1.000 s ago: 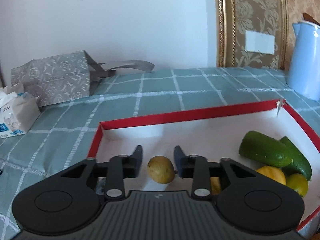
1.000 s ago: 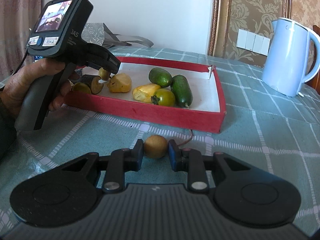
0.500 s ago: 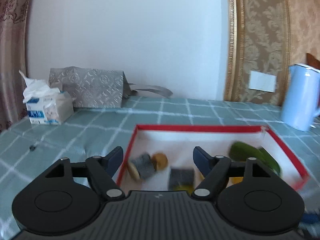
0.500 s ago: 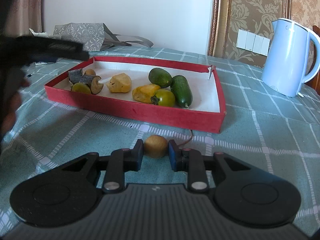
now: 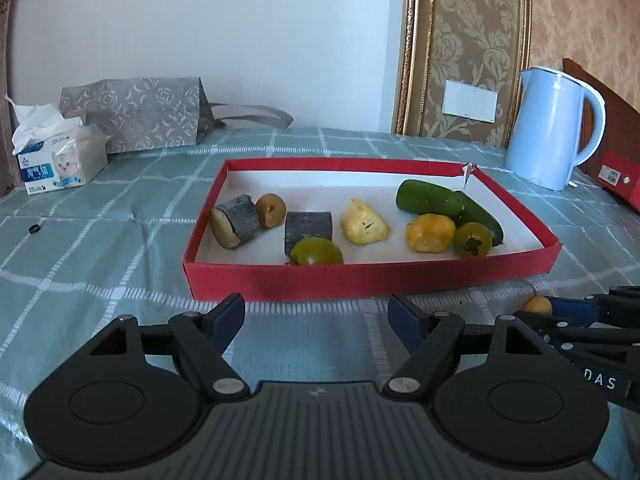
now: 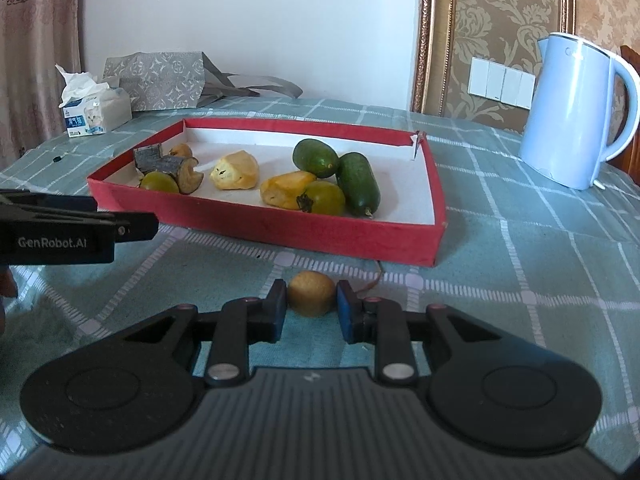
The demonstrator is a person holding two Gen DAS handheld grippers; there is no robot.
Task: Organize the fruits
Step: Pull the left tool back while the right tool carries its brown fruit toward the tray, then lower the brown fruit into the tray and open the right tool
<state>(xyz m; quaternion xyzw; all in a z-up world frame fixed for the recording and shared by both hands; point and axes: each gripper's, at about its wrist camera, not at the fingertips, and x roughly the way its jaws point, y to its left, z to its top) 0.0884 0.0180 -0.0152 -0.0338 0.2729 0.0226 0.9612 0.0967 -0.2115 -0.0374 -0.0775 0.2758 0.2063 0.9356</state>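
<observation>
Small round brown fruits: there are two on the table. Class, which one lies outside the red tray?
The brown fruit between the right tool fingers, on the tablecloth before the red tray. The other brown fruit sits inside the tray's left end.

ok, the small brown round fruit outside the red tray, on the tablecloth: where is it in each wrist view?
Left wrist: small brown fruit at the far right edge, below the red tray's front-right corner, at the tips of the right gripper.
Right wrist: bottom centre, between the right gripper's fingers, just in front of the tray's front wall.
Shared landmark: the light blue kettle, on the right beyond the tray in both.
</observation>
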